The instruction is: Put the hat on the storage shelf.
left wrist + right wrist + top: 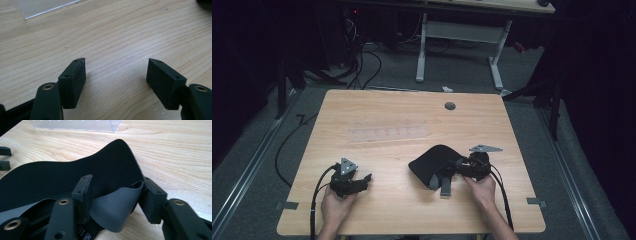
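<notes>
Lying near the front edge of the wooden table (377, 115), right of its middle, a black eye mask (432, 161) has its grey strap (117, 207) looped between the jaws of the right gripper (460, 166), which stand parted around the fold, whether their pads press it cannot be told. Toward the front left corner, the left gripper (362, 178) rests released over bare wood, well apart from the mask. A clear plastic tray (388, 134) sits at the table's middle.

text: small white label on black pouch (86, 235) | content: too small to read
</notes>
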`<state>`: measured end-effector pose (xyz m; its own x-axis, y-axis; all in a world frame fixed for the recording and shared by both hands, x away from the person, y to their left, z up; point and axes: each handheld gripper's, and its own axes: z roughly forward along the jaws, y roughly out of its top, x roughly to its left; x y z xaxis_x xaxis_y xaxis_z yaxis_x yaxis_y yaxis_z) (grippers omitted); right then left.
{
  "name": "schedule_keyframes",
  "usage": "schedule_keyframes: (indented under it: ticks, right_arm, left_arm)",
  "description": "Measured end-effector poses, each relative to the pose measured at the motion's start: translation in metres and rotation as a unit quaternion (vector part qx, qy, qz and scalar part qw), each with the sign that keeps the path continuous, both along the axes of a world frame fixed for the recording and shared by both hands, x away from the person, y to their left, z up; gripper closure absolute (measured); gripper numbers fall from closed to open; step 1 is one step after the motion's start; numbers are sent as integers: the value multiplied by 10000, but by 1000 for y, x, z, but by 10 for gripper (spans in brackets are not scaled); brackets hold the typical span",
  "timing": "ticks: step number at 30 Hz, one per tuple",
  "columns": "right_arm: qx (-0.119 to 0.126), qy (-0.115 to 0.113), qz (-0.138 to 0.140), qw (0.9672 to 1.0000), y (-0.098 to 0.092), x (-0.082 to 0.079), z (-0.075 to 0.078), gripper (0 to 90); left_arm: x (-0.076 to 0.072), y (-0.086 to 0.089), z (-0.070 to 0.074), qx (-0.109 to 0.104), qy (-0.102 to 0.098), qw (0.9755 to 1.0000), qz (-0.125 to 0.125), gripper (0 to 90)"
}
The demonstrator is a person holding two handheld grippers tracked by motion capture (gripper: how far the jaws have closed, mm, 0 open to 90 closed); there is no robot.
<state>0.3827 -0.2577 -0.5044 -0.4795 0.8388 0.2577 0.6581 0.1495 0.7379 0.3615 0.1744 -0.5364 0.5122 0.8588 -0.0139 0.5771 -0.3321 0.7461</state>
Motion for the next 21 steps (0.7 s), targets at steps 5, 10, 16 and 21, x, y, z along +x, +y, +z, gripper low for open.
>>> schedule_keyframes:
  ticks: [5,10,16,21]
  right_arm:
    - [101,-25,60,9999,-1,1,-1,554]
    - [95,-71,184,9998,1,1,-2,599]
    - [-27,-25,267,9996,2,2,-4,646]
    - [-51,-49,290,9996,3,1,-5,686]
  left_arm:
    - [0,0,0,2,0,10000,1,325]
    - [0,0,0,3,-1,10000,2,325]
    - [0,0,0,1,-4,10000,5,325]
    - [0,0,0,6,-4,10000,6,325]
